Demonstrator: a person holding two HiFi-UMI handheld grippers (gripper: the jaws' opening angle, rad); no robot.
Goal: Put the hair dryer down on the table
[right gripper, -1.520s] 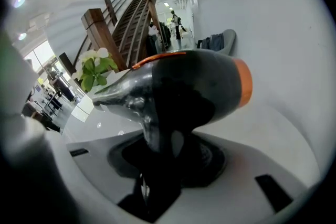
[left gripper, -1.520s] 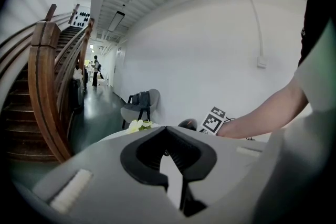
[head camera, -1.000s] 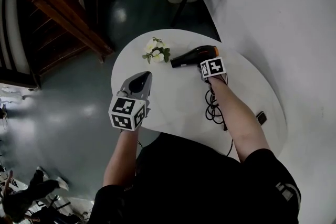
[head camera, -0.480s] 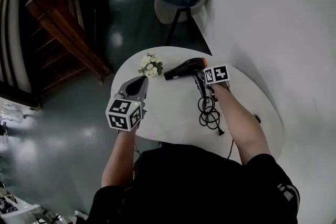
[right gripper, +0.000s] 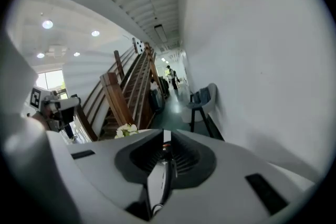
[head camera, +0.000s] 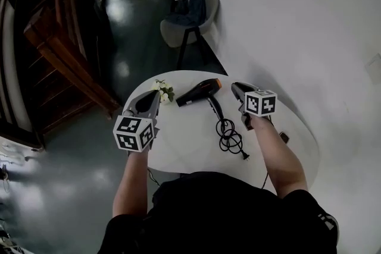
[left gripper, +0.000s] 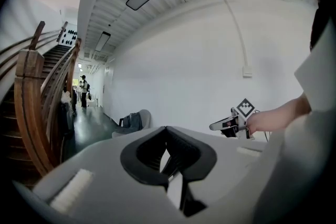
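Dark glossy floor [head camera: 89, 146] surrounds a round white table [head camera: 190, 146], with a wooden staircase [head camera: 65, 62] on the left and a grey chair [head camera: 191, 16] against the far white wall. On the table the black hair dryer [head camera: 199, 92] lies on its side in the far half, free of both tools. Its nozzle points left toward a small bunch of white flowers [head camera: 162, 90], and its handle points nearer. The dryer's black cord [head camera: 229, 141] runs from the handle into a loose coil on the nearer part of the table.

Just to the right of the dryer is the right tool [right gripper: 165, 136], apart from it. Its jaws are closing, nearly together, with nothing between them. At the left edge of the table the left tool [left gripper: 168, 131] is held up near the flowers, jaws together and empty. A small dark object [head camera: 284, 137] lies near the right rim; what it is cannot be made out.
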